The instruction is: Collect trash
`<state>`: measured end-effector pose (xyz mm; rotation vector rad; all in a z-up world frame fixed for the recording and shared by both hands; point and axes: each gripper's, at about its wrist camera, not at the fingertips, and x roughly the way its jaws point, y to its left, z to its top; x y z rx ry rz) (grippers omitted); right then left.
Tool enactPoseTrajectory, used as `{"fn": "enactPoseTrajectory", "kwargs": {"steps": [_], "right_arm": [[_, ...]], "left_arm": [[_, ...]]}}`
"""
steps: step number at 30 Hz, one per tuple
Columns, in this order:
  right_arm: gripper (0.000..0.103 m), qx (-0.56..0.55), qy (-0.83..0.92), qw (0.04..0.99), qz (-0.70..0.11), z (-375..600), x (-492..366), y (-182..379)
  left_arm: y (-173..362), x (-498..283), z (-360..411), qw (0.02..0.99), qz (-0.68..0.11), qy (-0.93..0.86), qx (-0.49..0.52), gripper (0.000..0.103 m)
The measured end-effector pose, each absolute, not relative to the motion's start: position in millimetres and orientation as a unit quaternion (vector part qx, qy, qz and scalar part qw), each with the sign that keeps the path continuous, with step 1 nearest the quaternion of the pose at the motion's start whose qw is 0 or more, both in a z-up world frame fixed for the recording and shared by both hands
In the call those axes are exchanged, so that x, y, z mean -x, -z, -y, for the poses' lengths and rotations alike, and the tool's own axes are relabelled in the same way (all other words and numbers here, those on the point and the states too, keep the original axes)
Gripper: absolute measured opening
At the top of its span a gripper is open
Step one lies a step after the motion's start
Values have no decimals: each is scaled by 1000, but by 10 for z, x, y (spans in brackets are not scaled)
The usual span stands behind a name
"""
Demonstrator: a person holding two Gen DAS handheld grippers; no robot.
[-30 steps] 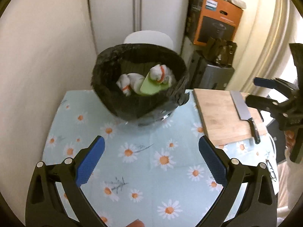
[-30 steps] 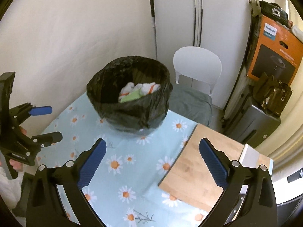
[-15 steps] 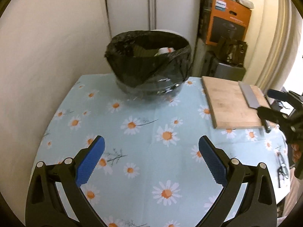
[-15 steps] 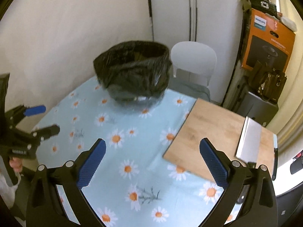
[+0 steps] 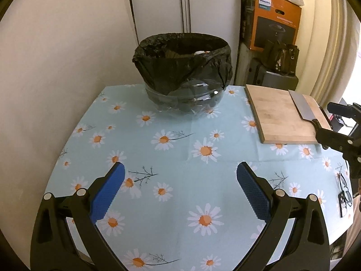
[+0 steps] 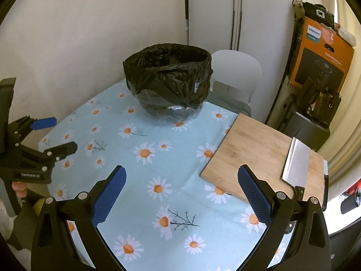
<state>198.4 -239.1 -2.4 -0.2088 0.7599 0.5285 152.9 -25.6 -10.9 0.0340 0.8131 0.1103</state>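
A bin lined with a black bag [image 5: 183, 72] stands at the far side of the daisy-print table [image 5: 176, 158]; it also shows in the right wrist view [image 6: 168, 79]. Only a sliver of white trash shows over its rim. My left gripper [image 5: 180, 189] is open and empty, low over the table's near part, well short of the bin. My right gripper [image 6: 181, 192] is open and empty over the table's near right side. Each gripper shows in the other's view: the right one [image 5: 334, 124] at the far right, the left one [image 6: 48, 133] at the far left.
A wooden cutting board [image 5: 284, 117] with a cleaver [image 5: 303, 108] lies right of the bin. Glasses [image 5: 344, 194] lie at the table's right edge. A white chair [image 6: 234, 74] stands behind the table. An orange box [image 6: 322, 54] and bags stand at the back right.
Both grippers have pulled back and down from the bin, which now looks farther away with its contents mostly hidden. Both stay open and empty.
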Motion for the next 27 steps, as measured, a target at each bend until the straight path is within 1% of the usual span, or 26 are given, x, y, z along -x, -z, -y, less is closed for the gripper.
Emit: {"fn": "enactPoseTrajectory", "kwargs": {"steps": [5,27], "right_arm": [[95,102,-247,886,-378,2368,-1942,98],[95,100,-239,888,-381,2333,-1864,154]], "left_arm": [[156,-1479,264,916,-397,-54,-20,97],[194,-1375,142,914,-402,-62,-8,97]]}}
